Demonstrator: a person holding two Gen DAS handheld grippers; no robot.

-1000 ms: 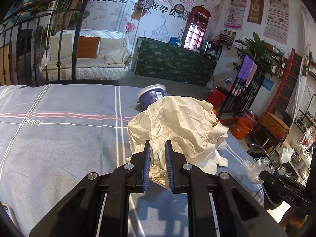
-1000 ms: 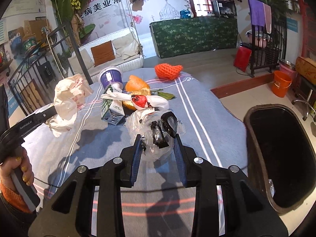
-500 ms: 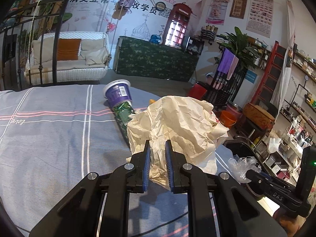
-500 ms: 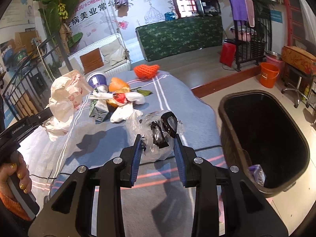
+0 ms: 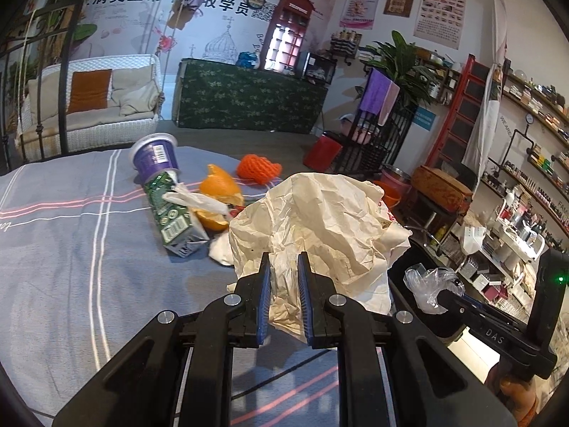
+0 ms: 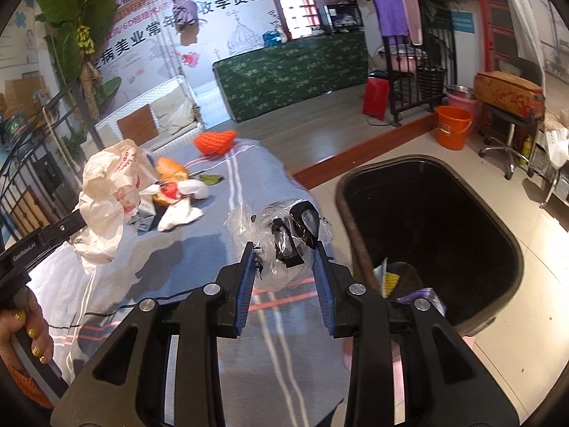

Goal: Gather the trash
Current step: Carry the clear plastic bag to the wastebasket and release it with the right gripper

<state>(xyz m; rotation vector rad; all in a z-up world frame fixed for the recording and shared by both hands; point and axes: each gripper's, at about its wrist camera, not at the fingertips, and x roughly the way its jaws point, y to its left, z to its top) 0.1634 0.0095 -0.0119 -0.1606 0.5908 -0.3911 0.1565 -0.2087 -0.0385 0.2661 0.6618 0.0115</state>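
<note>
Grey striped bedding (image 5: 53,267) serves as the work surface. Crumpled paper (image 5: 320,227) is pinched between the nearly closed fingers of the left gripper (image 5: 283,295). A clear plastic wrapper (image 6: 281,238) is clamped in the right gripper (image 6: 284,277), with the black bin (image 6: 430,235) at about three o'clock. Some litter is already seen in the bin. Left on the bedding at ten o'clock are a carton (image 5: 170,213), orange peel (image 5: 220,192), a purple cup (image 5: 154,154) and an orange net (image 5: 258,169).

Clear plastic wrapper (image 6: 281,245) beside bin (image 6: 498,220)
</note>
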